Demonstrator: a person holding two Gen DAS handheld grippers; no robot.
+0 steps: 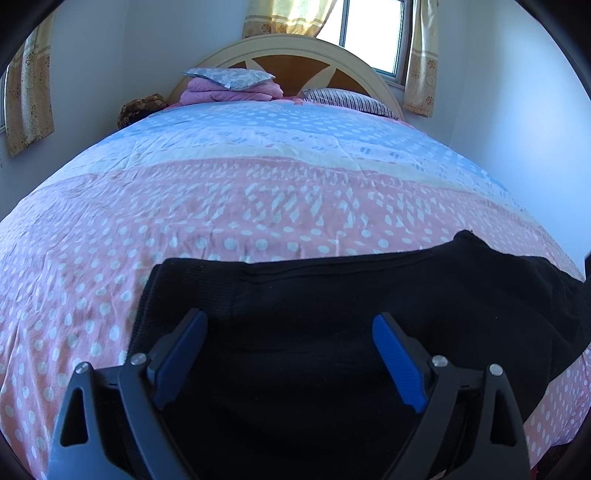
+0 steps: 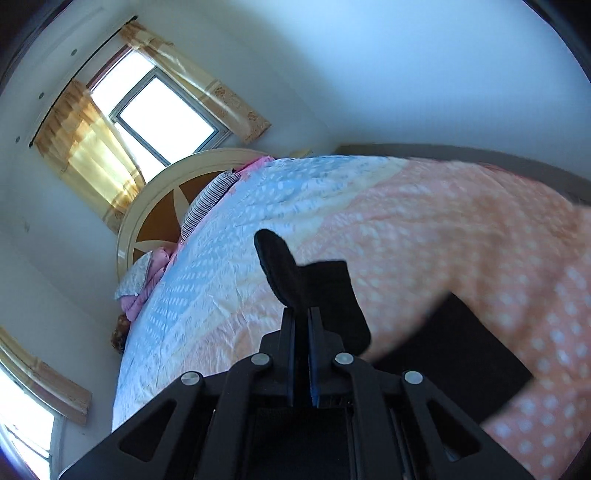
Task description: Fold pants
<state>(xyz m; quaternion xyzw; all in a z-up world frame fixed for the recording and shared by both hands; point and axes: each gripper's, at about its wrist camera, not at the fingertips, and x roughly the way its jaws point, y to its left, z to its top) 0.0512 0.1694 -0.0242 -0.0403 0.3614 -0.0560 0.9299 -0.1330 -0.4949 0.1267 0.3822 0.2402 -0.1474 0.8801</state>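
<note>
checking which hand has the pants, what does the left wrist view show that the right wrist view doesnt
Left wrist only: the left gripper open, hovering over the black pants, which lie flat on the bed; nothing is between its pads.

Right wrist only: the right gripper shut on a fold of pants sticking up past its tips, and a second window.

Both: the pants, bed, headboard, striped pillow and curtained window.

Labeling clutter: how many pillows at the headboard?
2. Striped pillow lies right of centre against the headboard; floral pillow sits left, atop a pink folded blanket. More may be hidden behind.
</note>
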